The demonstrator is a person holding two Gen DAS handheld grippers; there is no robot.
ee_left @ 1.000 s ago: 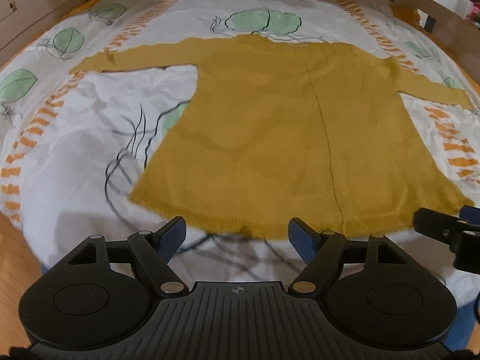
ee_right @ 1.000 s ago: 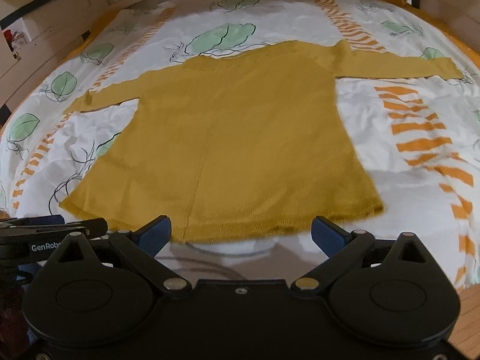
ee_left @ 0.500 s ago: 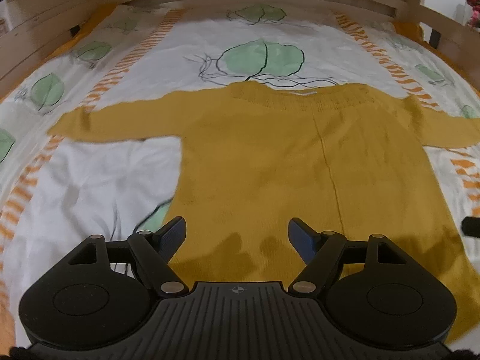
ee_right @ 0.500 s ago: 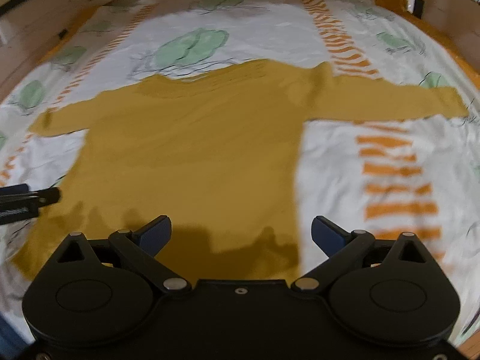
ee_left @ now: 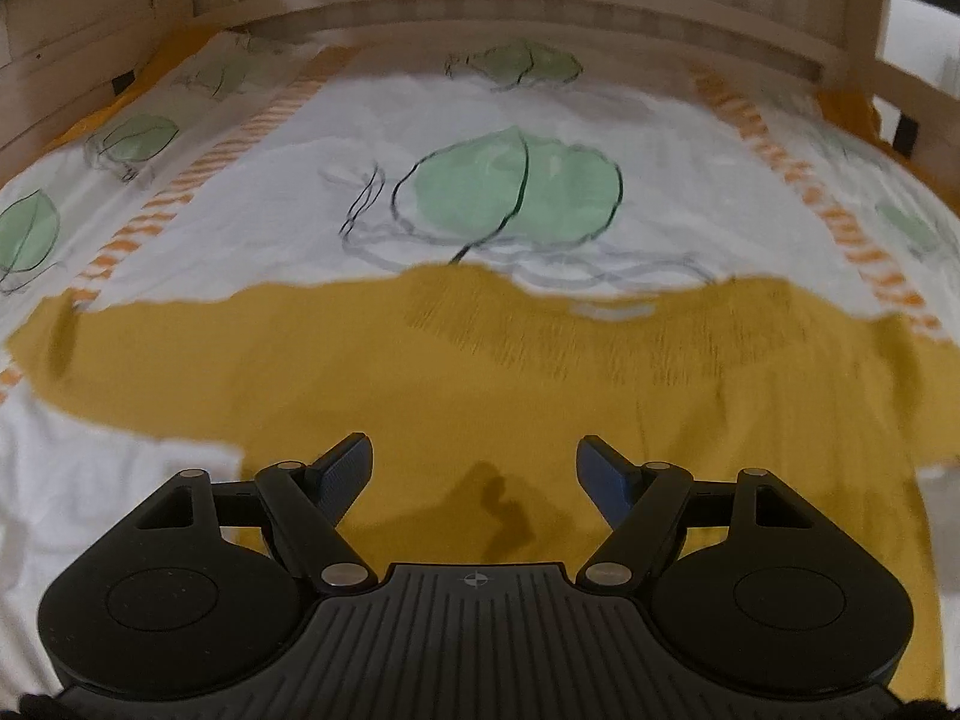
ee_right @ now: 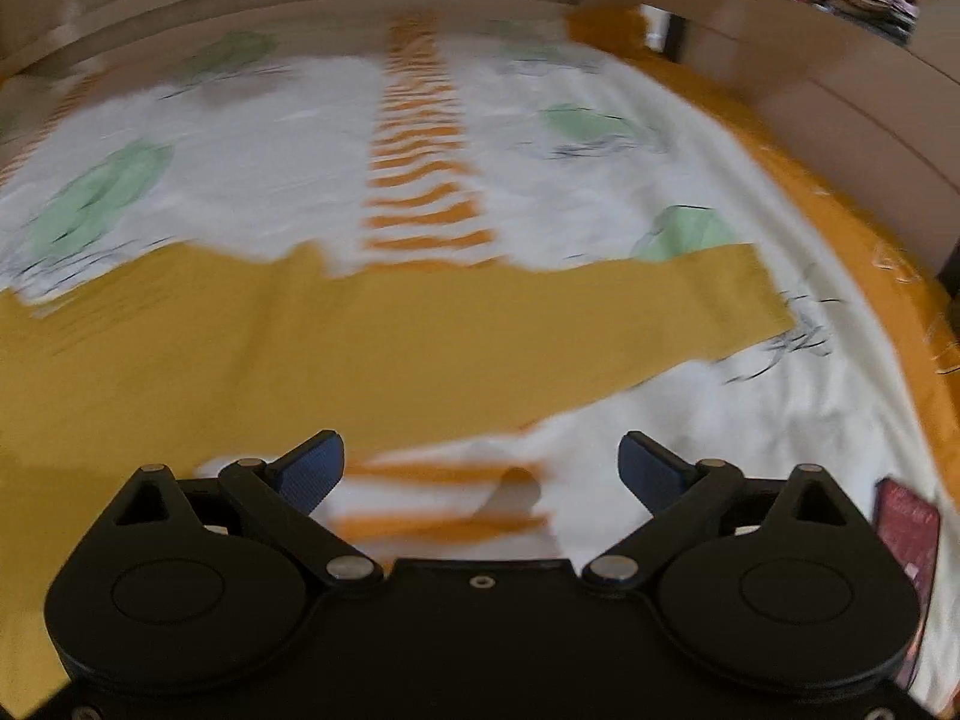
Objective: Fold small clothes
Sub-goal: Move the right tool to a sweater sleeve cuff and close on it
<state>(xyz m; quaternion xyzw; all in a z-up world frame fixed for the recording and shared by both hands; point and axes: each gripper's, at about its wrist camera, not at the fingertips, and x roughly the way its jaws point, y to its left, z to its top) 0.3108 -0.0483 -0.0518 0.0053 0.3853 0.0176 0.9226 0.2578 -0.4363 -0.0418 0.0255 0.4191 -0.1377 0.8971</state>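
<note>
A mustard-yellow knit sweater (ee_left: 480,384) lies flat on the bed, sleeves spread out to both sides. My left gripper (ee_left: 474,468) is open and empty, hovering over the upper body of the sweater, below the neckline (ee_left: 600,306). The left sleeve (ee_left: 120,342) runs off to the left. In the right wrist view, the sweater's right sleeve (ee_right: 600,324) stretches to the right, its cuff near the bed's edge. My right gripper (ee_right: 480,468) is open and empty, above the sheet just below that sleeve. This view is blurred.
The bed sheet (ee_left: 300,210) is white with green leaf prints and orange striped bands. A wooden headboard (ee_left: 480,0) and side rails (ee_right: 840,90) enclose the bed. A dark red object (ee_right: 906,540) lies at the right edge of the bed.
Both grippers have moved forward from the sweater's hem up toward its shoulders. The right one has also swung to the right, over the sleeve. Both stay open.
</note>
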